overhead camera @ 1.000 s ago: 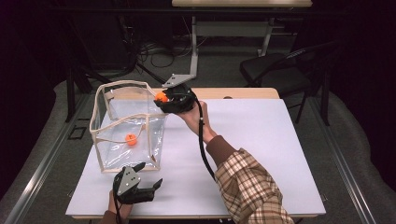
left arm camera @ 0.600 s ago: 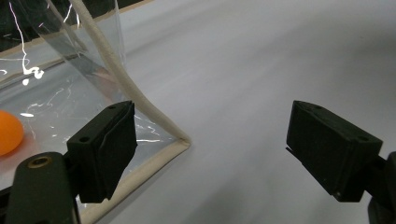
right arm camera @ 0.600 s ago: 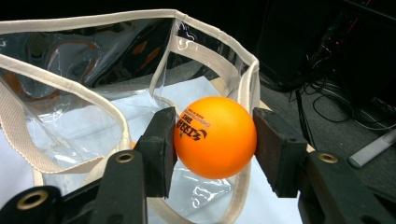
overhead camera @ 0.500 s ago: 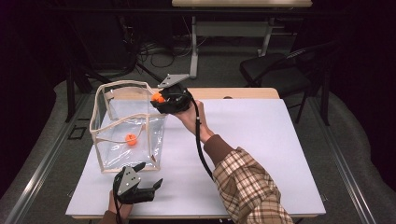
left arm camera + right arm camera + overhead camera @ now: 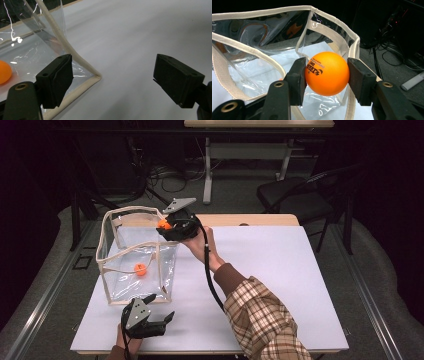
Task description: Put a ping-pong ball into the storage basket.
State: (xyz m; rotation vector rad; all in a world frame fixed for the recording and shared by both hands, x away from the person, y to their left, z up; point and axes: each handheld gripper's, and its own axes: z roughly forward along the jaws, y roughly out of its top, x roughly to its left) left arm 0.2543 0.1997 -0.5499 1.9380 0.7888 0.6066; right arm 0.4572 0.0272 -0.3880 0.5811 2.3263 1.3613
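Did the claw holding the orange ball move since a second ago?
Yes, a little. The right claw with the ball has slid leftward, farther over the bag's rim, judged against the table's back edge.

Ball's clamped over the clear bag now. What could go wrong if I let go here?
The right gripper holds the orange ball near the clear bag's far corner, so it might clip the cloth rim and bounce out. The left gripper is open beside the bag, not steadying it. The ball inside could deflect it.
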